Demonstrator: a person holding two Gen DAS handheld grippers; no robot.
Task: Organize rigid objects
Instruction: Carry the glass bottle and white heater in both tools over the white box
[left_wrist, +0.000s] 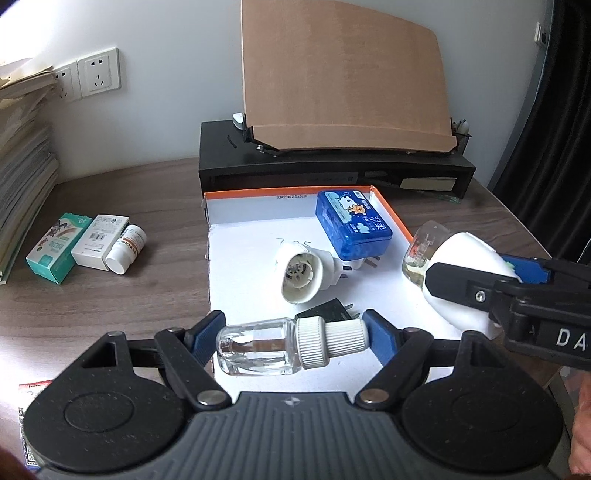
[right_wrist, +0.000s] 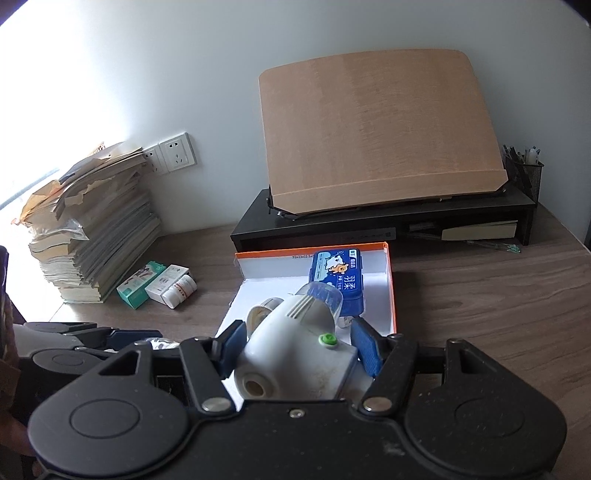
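My left gripper (left_wrist: 295, 332) is shut on a clear glass bottle with a white ribbed cap (left_wrist: 280, 345), held sideways above the white tray with an orange rim (left_wrist: 400, 218). My right gripper (right_wrist: 299, 343) is shut on a white plug-in heater with a green button (right_wrist: 295, 347), which has a clear bottle (right_wrist: 327, 295) screwed into its front. That heater also shows in the left wrist view (left_wrist: 465, 273), at the tray's right edge. In the tray lie a second white heater (left_wrist: 304, 275), a blue box (left_wrist: 352, 225) and a black plug (left_wrist: 328, 312).
Left of the tray lie a green box (left_wrist: 57, 247), a white box (left_wrist: 99, 242) and a white pill bottle (left_wrist: 125, 249). A paper stack (right_wrist: 88, 229) stands at the far left. A black riser (right_wrist: 384, 221) with a tilted wooden board (right_wrist: 373, 133) stands behind, with a pen holder (right_wrist: 524, 173).
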